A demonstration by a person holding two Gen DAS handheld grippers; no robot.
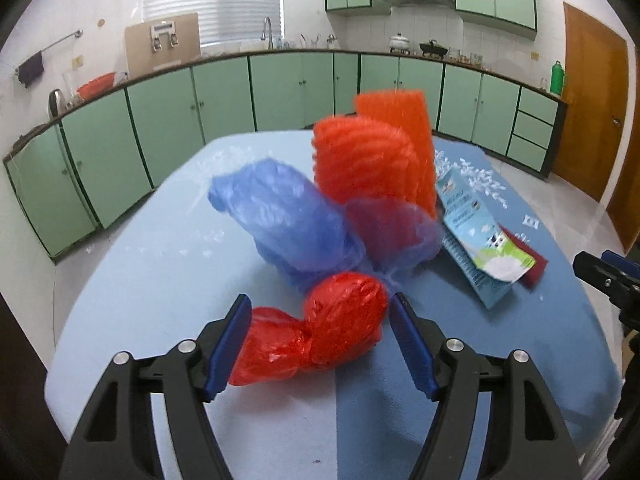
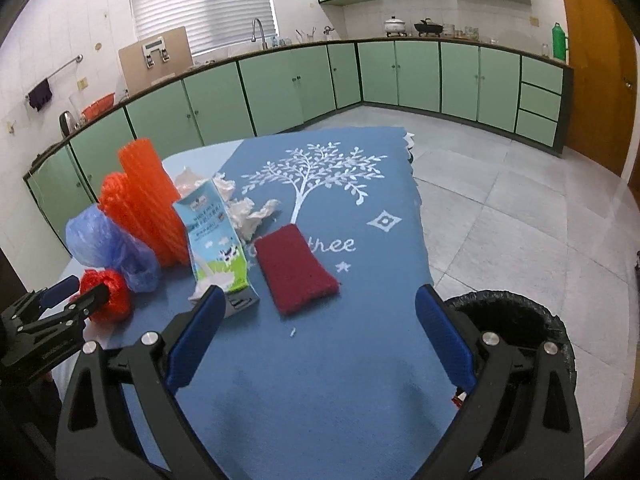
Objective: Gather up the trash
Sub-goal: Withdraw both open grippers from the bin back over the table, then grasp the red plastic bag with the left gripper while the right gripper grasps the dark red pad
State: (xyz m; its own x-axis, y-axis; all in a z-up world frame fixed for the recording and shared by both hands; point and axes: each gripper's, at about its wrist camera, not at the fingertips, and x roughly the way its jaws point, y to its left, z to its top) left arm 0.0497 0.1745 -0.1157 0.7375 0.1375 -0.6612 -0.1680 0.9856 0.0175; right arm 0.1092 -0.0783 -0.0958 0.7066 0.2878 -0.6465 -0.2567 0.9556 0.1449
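A crumpled red plastic bag [image 1: 316, 340] lies on the table between the jaws of my left gripper [image 1: 320, 308], which is open around it. Whether the pads touch it I cannot tell. It also shows in the right wrist view [image 2: 110, 294], with the left gripper [image 2: 76, 294] around it. Behind it lie a blue plastic bag [image 1: 280, 216], orange foam netting [image 1: 372, 152] and a flattened milk carton [image 1: 476, 232]. My right gripper [image 2: 316, 304] is open and empty above the blue cloth, near a dark red sponge [image 2: 294, 274] and the carton [image 2: 214, 240].
A black-lined trash bin [image 2: 516, 320] stands on the floor at the table's right edge. Crumpled tissue [image 2: 248, 212] lies behind the carton. The blue tablecloth [image 2: 340, 360] has a white tree print. Green kitchen cabinets run along the far walls.
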